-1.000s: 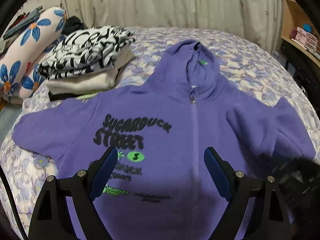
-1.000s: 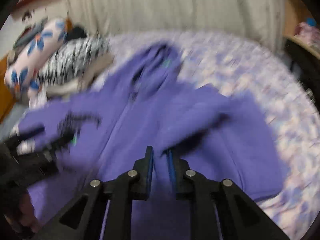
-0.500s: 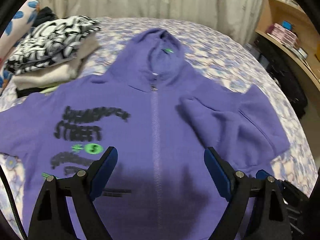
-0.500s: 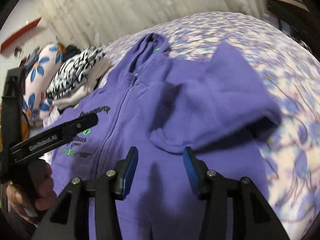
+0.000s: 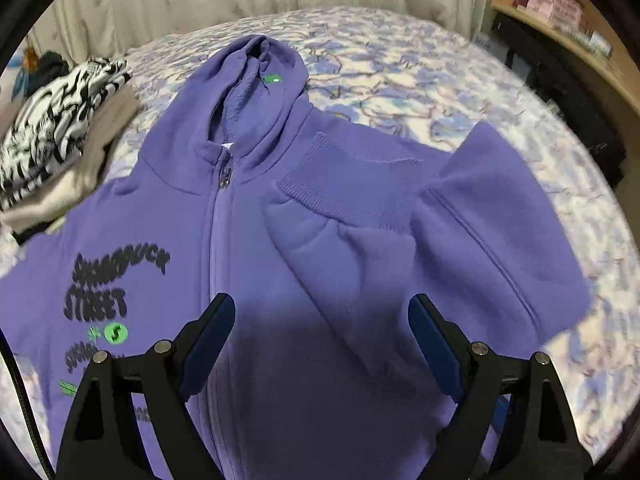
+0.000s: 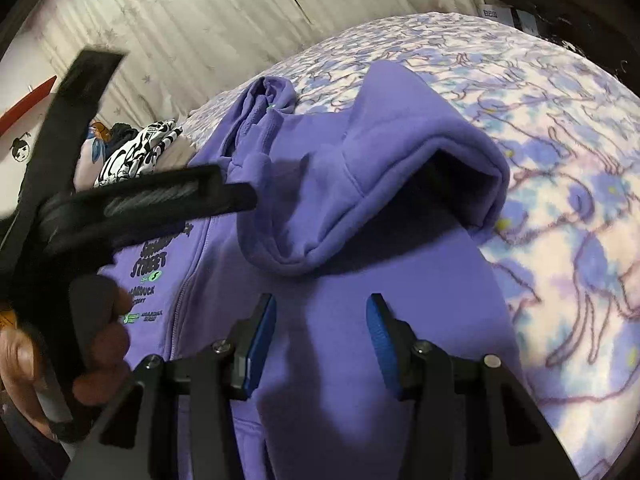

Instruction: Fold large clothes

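A purple zip hoodie (image 5: 256,240) with black and green print lies face up on the bed, hood pointing away. Its right sleeve (image 5: 360,216) is folded back over the chest, the ribbed cuff near the zip. My left gripper (image 5: 320,308) hovers open over the lower front, just right of the zip, with nothing between its pads. In the right wrist view the folded sleeve (image 6: 360,184) bulges above the hoodie body (image 6: 340,360). My right gripper (image 6: 322,304) is open just below that sleeve, with no cloth between its pads. A hand (image 6: 100,340) holds the left gripper's body (image 6: 160,196) at left.
The floral blue-and-white bedspread (image 5: 400,60) surrounds the hoodie. A stack of folded clothes (image 5: 52,136), black-and-white on top, sits at the far left, also in the right wrist view (image 6: 140,148). A wooden shelf (image 5: 560,12) stands right of the bed, curtains behind.
My right gripper opened and let go of the sleeve, which now lies folded across the chest. My left gripper slid right across the hoodie, from over the print to beside the zip.
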Motion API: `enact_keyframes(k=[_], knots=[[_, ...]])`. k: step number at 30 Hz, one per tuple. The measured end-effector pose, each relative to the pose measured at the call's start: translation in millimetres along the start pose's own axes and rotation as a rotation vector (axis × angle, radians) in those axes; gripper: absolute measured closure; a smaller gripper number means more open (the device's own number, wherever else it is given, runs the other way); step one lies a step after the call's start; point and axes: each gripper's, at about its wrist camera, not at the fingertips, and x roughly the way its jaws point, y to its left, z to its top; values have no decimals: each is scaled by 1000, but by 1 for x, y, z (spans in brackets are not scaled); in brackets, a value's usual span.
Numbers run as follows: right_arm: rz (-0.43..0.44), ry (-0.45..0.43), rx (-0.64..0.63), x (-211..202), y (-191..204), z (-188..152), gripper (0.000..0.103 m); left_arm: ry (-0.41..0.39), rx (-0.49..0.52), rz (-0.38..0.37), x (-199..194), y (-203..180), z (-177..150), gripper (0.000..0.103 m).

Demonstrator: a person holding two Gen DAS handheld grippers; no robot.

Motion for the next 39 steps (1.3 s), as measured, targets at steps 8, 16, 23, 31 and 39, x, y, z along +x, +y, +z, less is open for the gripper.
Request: enact_keyframes(k=[8, 16, 23, 31, 39], knots=[[13, -20, 2, 2, -4, -6, 56, -19, 46, 33, -2, -6, 24, 95], [58, -36, 14, -2, -9, -10, 56, -227, -59, 92, -51, 87, 15, 92], [47, -25, -9, 1, -4, -8, 51, -22, -251, -27, 9, 176, -36, 56], [28, -14, -17, -6, 2, -4, 51, -4, -403, -249, 27, 212, -38, 39], [-60, -31, -43, -24, 1, 52, 51, 42, -289, -240, 47, 204, -13, 41]])
